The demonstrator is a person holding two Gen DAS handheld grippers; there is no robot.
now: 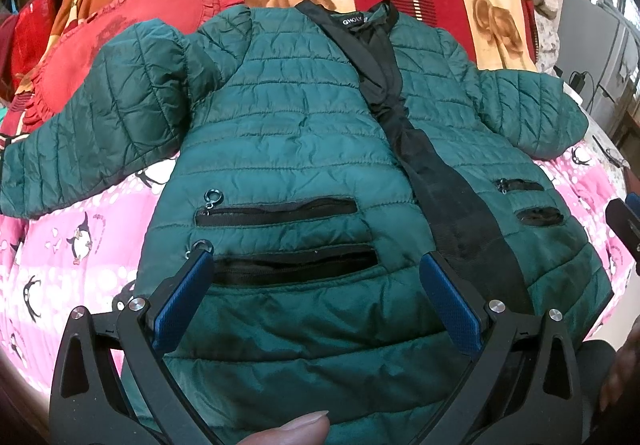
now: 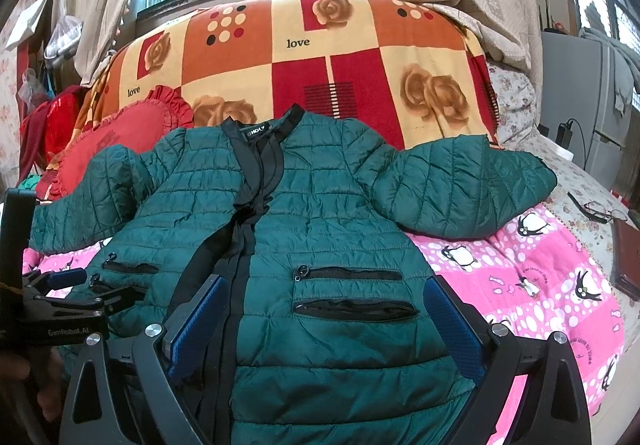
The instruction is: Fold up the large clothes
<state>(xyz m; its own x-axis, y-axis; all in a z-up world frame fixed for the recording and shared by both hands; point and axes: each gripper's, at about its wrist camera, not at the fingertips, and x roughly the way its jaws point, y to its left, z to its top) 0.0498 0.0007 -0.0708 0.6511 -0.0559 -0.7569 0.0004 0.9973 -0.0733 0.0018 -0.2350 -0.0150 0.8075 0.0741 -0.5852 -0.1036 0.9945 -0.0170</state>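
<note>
A dark green quilted jacket [image 1: 288,149] [image 2: 332,221] with a black front band lies spread face up on a pink penguin blanket [image 1: 60,245] [image 2: 540,277], collar away from me, both sleeves out to the sides. My left gripper [image 1: 316,265] hovers open over the jacket's lower left half, its blue pads on either side of the zipped pockets [image 1: 280,213]. My right gripper [image 2: 326,289] stands open over the lower right half, near the pockets [image 2: 352,305] there. Neither holds any cloth. In the right wrist view the left gripper [image 2: 68,285] shows at the left edge.
A red, orange and cream "love" blanket [image 2: 320,57] covers the raised back behind the jacket. A red frilled cushion [image 1: 132,17] lies by the left sleeve. Glasses [image 2: 600,211] and a dark flat object [image 2: 628,257] rest at the bed's right side. A thumb [image 1: 288,429] shows below.
</note>
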